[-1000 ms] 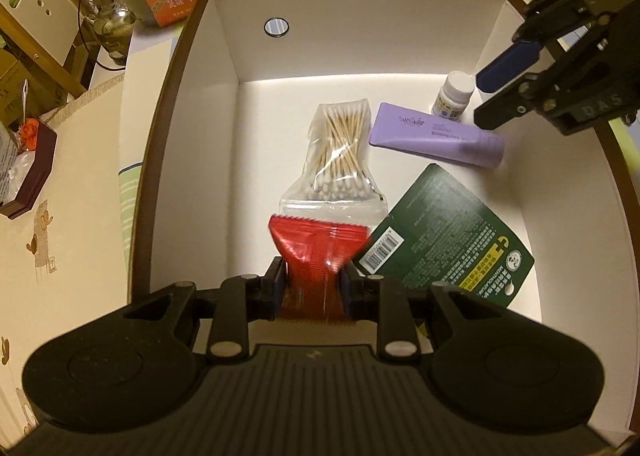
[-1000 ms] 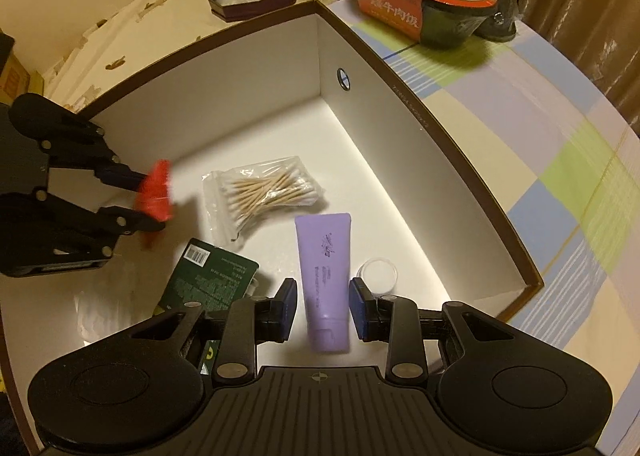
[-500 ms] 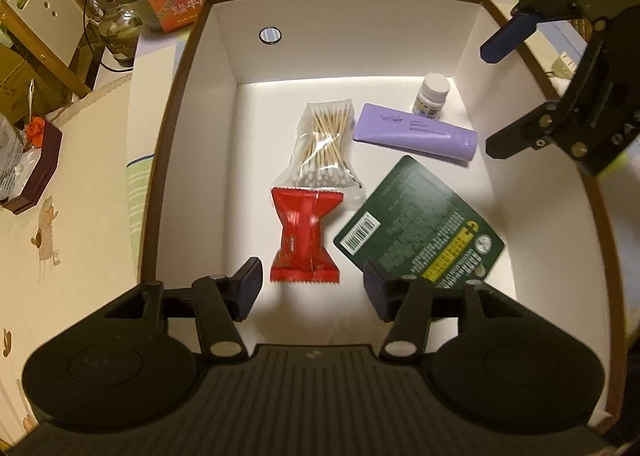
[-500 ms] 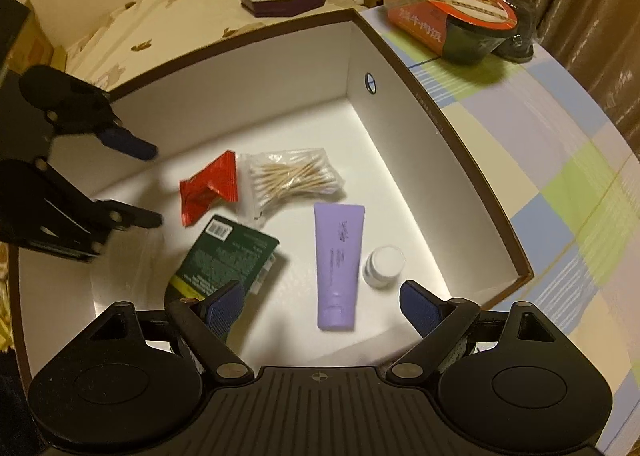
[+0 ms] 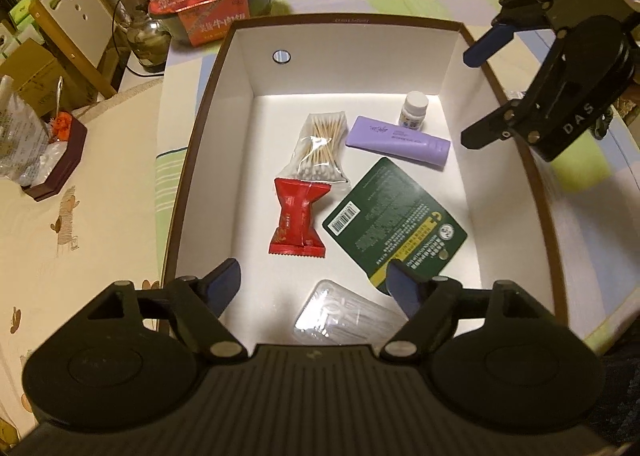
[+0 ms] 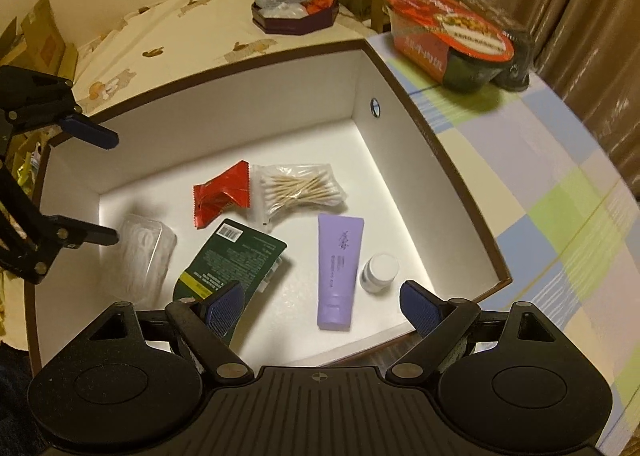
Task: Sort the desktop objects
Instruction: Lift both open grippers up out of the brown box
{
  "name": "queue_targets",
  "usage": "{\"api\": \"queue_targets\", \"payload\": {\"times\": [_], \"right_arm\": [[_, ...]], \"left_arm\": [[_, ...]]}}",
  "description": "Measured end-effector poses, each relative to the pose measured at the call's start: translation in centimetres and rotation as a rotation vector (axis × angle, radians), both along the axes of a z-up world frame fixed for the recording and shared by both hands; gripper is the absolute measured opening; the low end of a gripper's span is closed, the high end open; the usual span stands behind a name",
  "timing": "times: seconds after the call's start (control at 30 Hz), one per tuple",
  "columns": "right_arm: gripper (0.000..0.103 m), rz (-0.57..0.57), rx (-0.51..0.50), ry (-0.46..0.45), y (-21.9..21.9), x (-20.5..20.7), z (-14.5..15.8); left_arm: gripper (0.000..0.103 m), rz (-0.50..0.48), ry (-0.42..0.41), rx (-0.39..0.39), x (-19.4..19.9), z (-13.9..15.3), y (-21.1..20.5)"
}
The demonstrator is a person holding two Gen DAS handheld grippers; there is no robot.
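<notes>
Over the near end of the white box (image 5: 208, 160) hangs the left gripper (image 5: 314, 283), and its jaws now stand wide with nothing between them. A second ago they were clamped on the red snack packet (image 5: 298, 218); half a second ago they had just let it go, and it lies flat on the box floor, its far end touching the bag of cotton swabs (image 5: 320, 148). Just right of the packet lies the dark green sachet (image 5: 394, 218), barcode side up. Farther right sits the purple tube (image 5: 398, 140), with the small white bottle (image 5: 413, 110) upright just beyond it. A clear plastic case (image 5: 340, 314) has come into sight at the near edge as the left gripper drew back.

From the right wrist view, the right gripper (image 6: 323, 306) is spread wide too and holds nothing, above the box's near rim, well up from the tube, which it was closed around a second ago. Beyond the box, on the checked desk (image 6: 560, 192), stands a red-lidded noodle bowl (image 6: 450, 38).
</notes>
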State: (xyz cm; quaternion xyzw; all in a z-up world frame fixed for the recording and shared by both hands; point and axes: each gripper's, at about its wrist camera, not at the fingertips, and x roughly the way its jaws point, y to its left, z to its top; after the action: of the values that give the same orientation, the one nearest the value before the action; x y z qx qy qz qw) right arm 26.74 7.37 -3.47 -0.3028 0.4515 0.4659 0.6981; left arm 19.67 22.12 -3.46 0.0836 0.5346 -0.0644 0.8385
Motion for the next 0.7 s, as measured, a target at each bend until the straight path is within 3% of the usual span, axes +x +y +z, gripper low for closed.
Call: {"api": "queue_targets", "payload": {"times": [0.7], "right_arm": [[0.088, 0.015, 0.06, -0.067, -4.0, -3.6, 2.2]], "left_arm": [[0.089, 0.049, -0.068, 0.081, -5.5, 3.4, -3.5]]}}
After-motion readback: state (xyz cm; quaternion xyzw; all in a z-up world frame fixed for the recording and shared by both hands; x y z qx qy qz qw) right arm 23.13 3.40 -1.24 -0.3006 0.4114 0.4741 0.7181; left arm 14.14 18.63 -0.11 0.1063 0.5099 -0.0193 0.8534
